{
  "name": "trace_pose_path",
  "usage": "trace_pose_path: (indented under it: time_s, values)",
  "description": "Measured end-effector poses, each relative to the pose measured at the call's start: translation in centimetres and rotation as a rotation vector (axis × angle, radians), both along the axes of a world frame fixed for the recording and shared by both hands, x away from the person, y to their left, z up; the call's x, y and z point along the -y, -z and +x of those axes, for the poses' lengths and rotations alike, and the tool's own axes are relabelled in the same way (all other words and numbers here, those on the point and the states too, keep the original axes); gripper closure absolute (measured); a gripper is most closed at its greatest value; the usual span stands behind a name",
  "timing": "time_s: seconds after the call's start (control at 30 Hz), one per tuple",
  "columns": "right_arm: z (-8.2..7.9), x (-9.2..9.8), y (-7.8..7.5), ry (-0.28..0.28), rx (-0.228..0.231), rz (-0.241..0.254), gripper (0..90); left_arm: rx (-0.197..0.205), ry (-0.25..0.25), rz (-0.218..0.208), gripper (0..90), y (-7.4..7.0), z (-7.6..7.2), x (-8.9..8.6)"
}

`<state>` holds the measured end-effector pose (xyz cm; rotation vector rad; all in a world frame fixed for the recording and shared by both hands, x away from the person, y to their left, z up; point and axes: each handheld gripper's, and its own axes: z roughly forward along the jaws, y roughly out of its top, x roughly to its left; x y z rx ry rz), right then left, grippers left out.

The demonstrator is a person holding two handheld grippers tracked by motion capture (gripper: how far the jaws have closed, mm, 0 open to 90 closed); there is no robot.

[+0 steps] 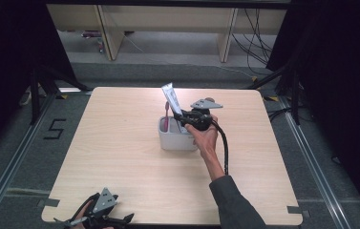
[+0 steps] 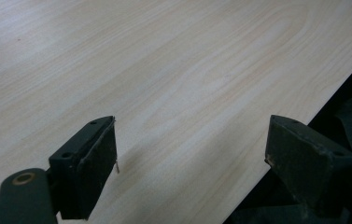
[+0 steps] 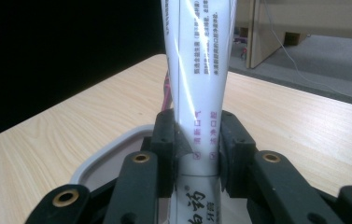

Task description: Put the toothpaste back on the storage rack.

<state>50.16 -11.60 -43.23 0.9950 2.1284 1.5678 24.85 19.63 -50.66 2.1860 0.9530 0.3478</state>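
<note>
Wood-grain surface point(image 1: 120, 162) in the high view carries a pale grey plastic cup point(image 1: 175, 138) near its middle, with a white toothpaste tube point(image 1: 172, 101) and a pink-handled toothbrush point(image 1: 167, 117) standing in it. The right hand-held gripper point(image 1: 182, 117) grips the tube just above the cup's rim. The left hand-held gripper point(image 1: 99, 218) rests at the near edge, well apart. In the left gripper view its jaws stand wide apart over bare wood, holding nothing. In the right gripper view the right hand-held gripper point(image 3: 197, 149) pinches the upright tube point(image 3: 197, 70) from both sides over the cup point(image 3: 113, 154).
</note>
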Motion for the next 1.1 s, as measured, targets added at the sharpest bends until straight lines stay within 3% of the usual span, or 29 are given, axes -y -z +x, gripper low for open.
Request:
trace_pose_path:
  time_s: [0.23,0.3,0.37,0.4,0.47,0.5,0.53,0.57,0.6,0.63,0.67,0.73,0.77,0.8,0.83,0.97,1.0,1.1]
  values:
    - [0.1,0.1,0.1,-0.003,-0.007,-0.024,71.1,0.000,0.000,0.001,16.0,0.0,0.1,0.0]
    - [-0.1,0.1,0.1,0.012,-0.036,-0.017,70.6,-0.005,0.001,0.007,16.0,0.1,-0.1,0.0]
    - [-0.1,0.2,0.0,0.011,-0.015,-0.031,69.3,0.003,0.001,0.000,16.0,0.0,0.0,0.0]
    - [-0.3,0.2,0.0,0.010,-0.041,-0.025,68.8,0.003,0.001,0.006,16.0,0.0,0.0,0.0]
    - [-0.3,0.1,0.0,0.002,-0.042,-0.041,68.4,-0.001,0.002,0.015,16.0,0.1,0.0,0.0]
    - [-0.4,0.1,0.0,0.005,-0.033,-0.048,76.6,-0.004,-0.001,0.014,16.0,0.1,-0.1,0.0]
    - [-0.4,0.3,-0.1,-0.016,-0.008,-0.027,79.5,0.004,-0.007,0.019,16.0,0.0,0.0,0.0]
    - [-0.5,0.5,-0.3,-0.013,-0.015,0.036,79.8,0.010,-0.003,0.005,16.0,0.0,0.0,0.0]
    - [-0.7,0.5,-0.7,-0.017,-0.029,0.061,79.4,0.016,0.003,0.010,16.0,0.0,0.1,0.0]
    - [-0.9,0.5,-1.1,-0.028,-0.030,0.048,78.3,0.010,0.005,0.013,16.0,0.1,0.1,0.0]
    - [-1.0,0.5,-1.4,-0.030,0.008,0.025,77.9,0.004,-0.002,0.013,16.0,0.1,-0.1,0.0]
    - [-1.4,0.7,-2.0,-0.042,0.021,0.025,77.2,0.001,-0.001,0.006,16.0,0.0,0.0,0.0]
    - [-1.7,0.7,-2.1,-0.034,0.001,0.029,76.9,0.004,0.002,0.009,16.0,0.0,0.0,0.0]
    - [-1.6,0.8,-2.1,-0.045,0.028,0.019,76.1,0.001,0.003,0.009,16.0,0.1,0.0,0.0]
    - [-1.8,1.0,-2.1,-0.030,-0.002,0.021,75.8,-0.003,-0.002,0.010,16.0,0.1,-0.1,0.0]
    - [-1.7,1.5,-1.8,-0.032,0.014,0.034,74.6,-0.003,0.003,-0.001,16.0,0.1,0.0,0.0]
    - [-1.8,1.6,-1.7,-0.038,-0.003,0.027,74.1,-0.001,0.008,0.017,16.0,0.1,0.1,0.0]
    - [-1.8,1.9,-1.7,-0.025,-0.005,0.023,73.3,0.004,-0.002,0.004,16.0,0.0,0.0,0.1]
